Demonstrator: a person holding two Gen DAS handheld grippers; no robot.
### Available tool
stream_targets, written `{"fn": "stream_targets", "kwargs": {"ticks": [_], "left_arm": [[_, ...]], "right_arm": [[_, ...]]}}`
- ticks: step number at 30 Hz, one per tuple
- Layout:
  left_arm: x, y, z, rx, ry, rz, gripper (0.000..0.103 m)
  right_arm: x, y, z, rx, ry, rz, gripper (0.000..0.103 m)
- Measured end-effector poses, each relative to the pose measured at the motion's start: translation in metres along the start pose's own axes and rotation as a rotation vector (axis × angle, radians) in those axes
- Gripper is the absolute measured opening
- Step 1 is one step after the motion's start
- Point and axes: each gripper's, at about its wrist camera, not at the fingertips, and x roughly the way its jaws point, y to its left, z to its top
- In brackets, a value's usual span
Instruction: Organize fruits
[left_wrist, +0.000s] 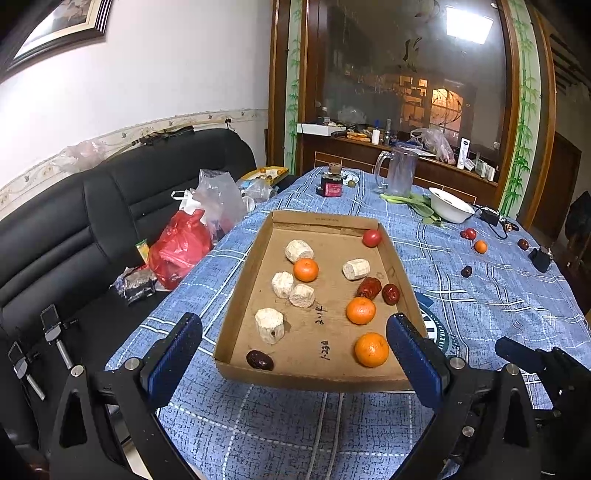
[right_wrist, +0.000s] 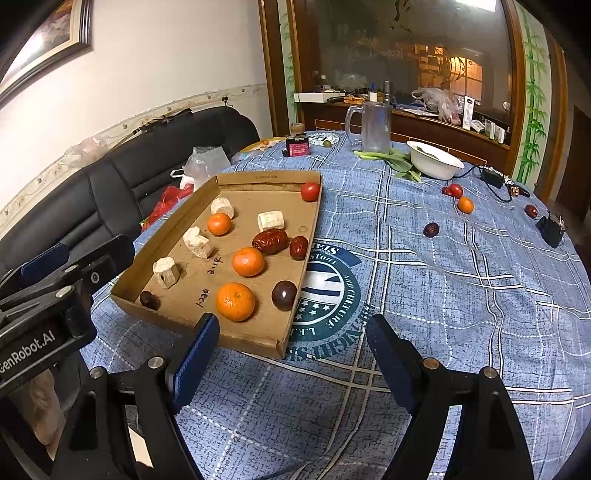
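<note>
cardboard tray (left_wrist: 258, 258) sits on the blue checked tablecloth (left_wrist: 480, 295) straight ahead of the left gripper (left_wrist: 295, 343), whose blue-padded jaws stand spread with nothing between them but the tray's near edge beyond. inside the tray lie three mandarins, the nearest one (left_wrist: 371, 349) just ahead of that gripper's right finger, along with pale cut chunks (left_wrist: 269, 325), two red dates (left_wrist: 369, 288), a dark date (left_wrist: 259, 360) at the near left corner and a cherry tomato (left_wrist: 371, 238) in the far right corner.

from the right gripper (right_wrist: 291, 350) the tray lies ahead and to its left, and its jaws are also spread wide and empty, over the round printed emblem (right_wrist: 328, 291) on the cloth. this view shows a dark round plum-like fruit (right_wrist: 284, 294) against the tray's right wall, which the left view hides behind its own finger. it also shows the left gripper from the side at its far left.

loose fruit lies well beyond and to the right of both grippers: a small mandarin (right_wrist: 465, 205), a cherry tomato (right_wrist: 455, 190), and dark dates (right_wrist: 431, 229). farther off stand a white bowl (right_wrist: 434, 162), a glass mug (right_wrist: 375, 125) and a small jar (right_wrist: 297, 144).

the left view alone shows the red bag (left_wrist: 181, 247) on the black sofa (left_wrist: 74, 221).
</note>
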Motion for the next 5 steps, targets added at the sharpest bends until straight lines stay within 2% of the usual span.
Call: {"fn": "stream_targets", "kwargs": {"ticks": [5], "left_arm": [[0.0068,0.0019,-0.0007,-0.006,0.039,-0.012,0.100]], "right_arm": [[0.0029,-0.0063,0.0005,0.025,0.017,0.010,0.086]]}}
